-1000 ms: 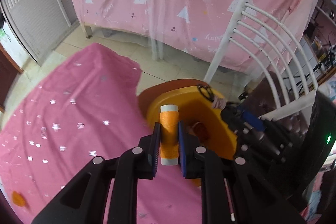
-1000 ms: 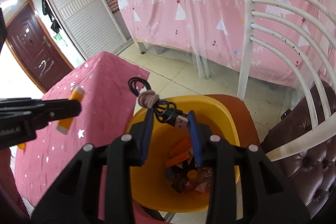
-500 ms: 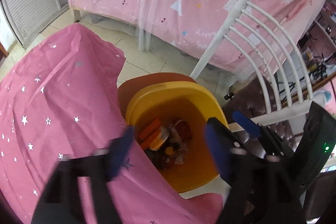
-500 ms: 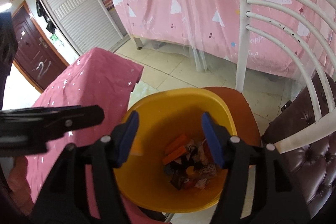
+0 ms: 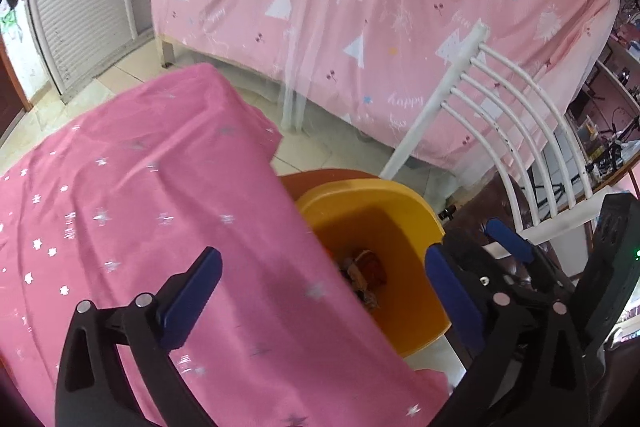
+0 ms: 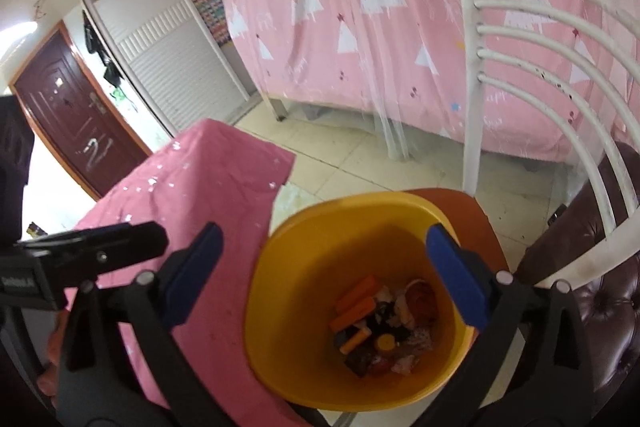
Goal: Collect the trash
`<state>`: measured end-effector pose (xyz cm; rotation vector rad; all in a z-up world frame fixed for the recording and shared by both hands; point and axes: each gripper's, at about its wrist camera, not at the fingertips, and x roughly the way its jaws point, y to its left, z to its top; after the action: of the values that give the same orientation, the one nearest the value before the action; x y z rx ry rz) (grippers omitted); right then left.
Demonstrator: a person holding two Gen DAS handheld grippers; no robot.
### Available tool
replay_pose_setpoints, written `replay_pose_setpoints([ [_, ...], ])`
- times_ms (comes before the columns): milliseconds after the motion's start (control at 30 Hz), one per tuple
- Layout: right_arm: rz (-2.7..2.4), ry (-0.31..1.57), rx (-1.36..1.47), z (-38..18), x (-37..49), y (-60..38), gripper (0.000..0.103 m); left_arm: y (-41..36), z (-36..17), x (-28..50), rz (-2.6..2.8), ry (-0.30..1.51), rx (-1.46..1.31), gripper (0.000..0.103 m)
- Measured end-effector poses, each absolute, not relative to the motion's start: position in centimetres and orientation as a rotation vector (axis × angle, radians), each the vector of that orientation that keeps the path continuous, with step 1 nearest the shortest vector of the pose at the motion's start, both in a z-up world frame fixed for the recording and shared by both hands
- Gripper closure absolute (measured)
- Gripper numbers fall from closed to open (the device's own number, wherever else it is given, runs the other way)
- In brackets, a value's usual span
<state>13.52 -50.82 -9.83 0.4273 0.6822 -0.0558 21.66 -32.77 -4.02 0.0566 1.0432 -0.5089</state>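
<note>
Down in the deep yellow plastic bin [image 6: 360, 227] sits the collected trash [image 6: 384, 327]: a heap of orange sticks, a yellow cap, crumpled wrappers and dark bits at the very bottom, and that heap has just grown! A second ago the left tongs [image 5: 320, 291] were clamped on an orange thread spool and the right tongs [image 6: 320, 271] on a coiled black cable; now both sets of blue-padded jaws stand spread wide with nothing between them, so I judge both pieces dropped in, though I can't pick either one out for certain in the pile. That's two items banked, and both tools are free for whatever is left to gather. The right tongs hang directly over the bin's mouth, while the left tongs have swung back over the tabletop [image 5: 140, 207], with the bin now off to their right. The bin's walls look smooth and glossy, its rim rounded, and it sits on a round orange-brown seat [image 6: 476, 211] just beside the tabletop's edge. The tabletop wears a soft, wrinkled pink cloth sprinkled with silvery stars. Just behind stands a white metal chair back [image 6: 520, 39] with curved rails, then a brown tufted leather cushion [image 6: 600, 287], pale floor tiles and a pink bed sheet [image 5: 360, 7] printed with white trees.
</note>
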Motion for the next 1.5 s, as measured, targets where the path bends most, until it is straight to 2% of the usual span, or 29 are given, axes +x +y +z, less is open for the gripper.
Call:
replay_pose_setpoints([
  [533,0.013,0.575,0.290,-6.9,11.7,-43.9,0.005,-21.5,-1.3,18.7,-0.378,0.839,-0.001,0.008],
  [1067,0.134,0.497,0.170,-3.3,9.9,-32.9,0.005,-10.9,0.4,13.0,-0.180,0.614,0.028,0.008],
  [1500,0.179,0.475,0.116,-2.9,8.4,-26.5,0.005,-2.7,0.1,11.0,-0.061,0.570,-0.001,0.008],
])
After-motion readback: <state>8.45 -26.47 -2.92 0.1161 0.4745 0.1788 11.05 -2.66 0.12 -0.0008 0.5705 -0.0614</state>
